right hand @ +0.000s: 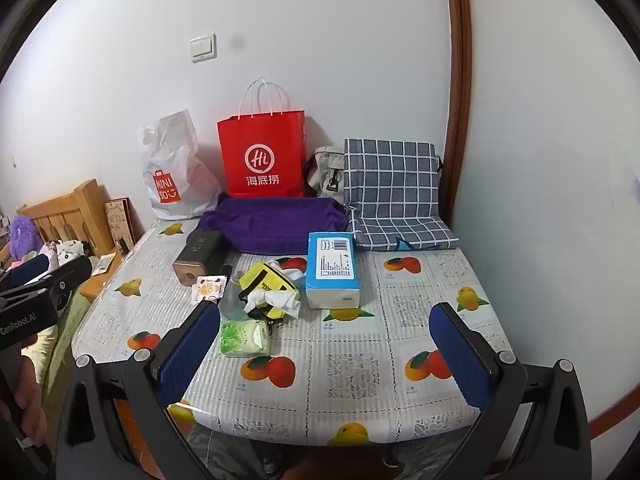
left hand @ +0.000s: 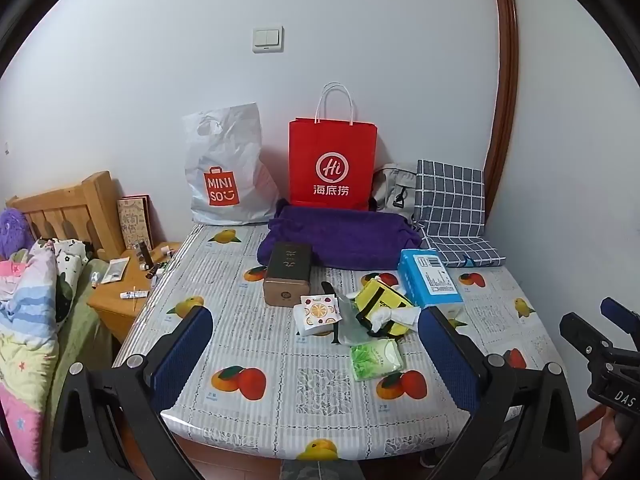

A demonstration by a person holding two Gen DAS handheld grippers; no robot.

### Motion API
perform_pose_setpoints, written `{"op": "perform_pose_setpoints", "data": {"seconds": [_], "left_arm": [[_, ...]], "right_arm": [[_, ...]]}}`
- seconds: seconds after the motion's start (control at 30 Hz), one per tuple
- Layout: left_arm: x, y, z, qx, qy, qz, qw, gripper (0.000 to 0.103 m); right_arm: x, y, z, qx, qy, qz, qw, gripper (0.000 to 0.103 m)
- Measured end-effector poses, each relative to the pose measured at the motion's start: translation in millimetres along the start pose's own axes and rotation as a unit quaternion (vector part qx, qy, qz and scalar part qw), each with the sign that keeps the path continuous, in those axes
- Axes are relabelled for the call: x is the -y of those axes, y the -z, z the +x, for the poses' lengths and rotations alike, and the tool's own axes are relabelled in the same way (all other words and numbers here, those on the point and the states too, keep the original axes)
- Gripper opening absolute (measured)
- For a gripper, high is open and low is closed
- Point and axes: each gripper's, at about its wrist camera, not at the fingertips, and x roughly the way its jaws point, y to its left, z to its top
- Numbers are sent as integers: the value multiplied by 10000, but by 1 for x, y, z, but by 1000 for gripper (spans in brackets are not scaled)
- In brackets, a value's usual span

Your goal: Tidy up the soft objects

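Observation:
On the fruit-print table lie a green tissue pack, a yellow pouch with crumpled white tissue, a blue tissue pack, a fruit-print packet and a folded purple towel. My left gripper is open and empty above the near table edge, short of the green pack. My right gripper is open and empty, with the green pack by its left finger.
A dark box, red paper bag, white Miniso bag, grey bag and checked cushion line the back. A bed and nightstand stand left.

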Motion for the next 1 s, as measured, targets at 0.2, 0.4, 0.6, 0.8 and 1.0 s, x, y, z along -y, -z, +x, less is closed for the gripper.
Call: {"op": "perform_pose_setpoints", "data": {"seconds": [0.2, 0.4, 0.6, 0.8, 1.0], "left_arm": [[2, -2, -2, 29, -2, -8, 10000, 103], [0, -7, -6, 50, 17, 2, 10000, 103], [-3, -8, -8, 95, 40, 4, 9999, 103], [-3, -6, -8, 112, 30, 10, 9999, 103], [-2, -5, -8, 122, 26, 14, 9999, 103]], "right_arm": [[-1, -1, -1, -19, -42, -18, 10000, 103], [-2, 3, -3, 63, -41, -43, 10000, 103], [-2, 1, -8, 102, -74, -42, 9999, 103], [-4, 1, -10, 115, -81, -57, 9999, 103], [-3, 1, -13, 143, -96, -40, 9998, 103]]}}
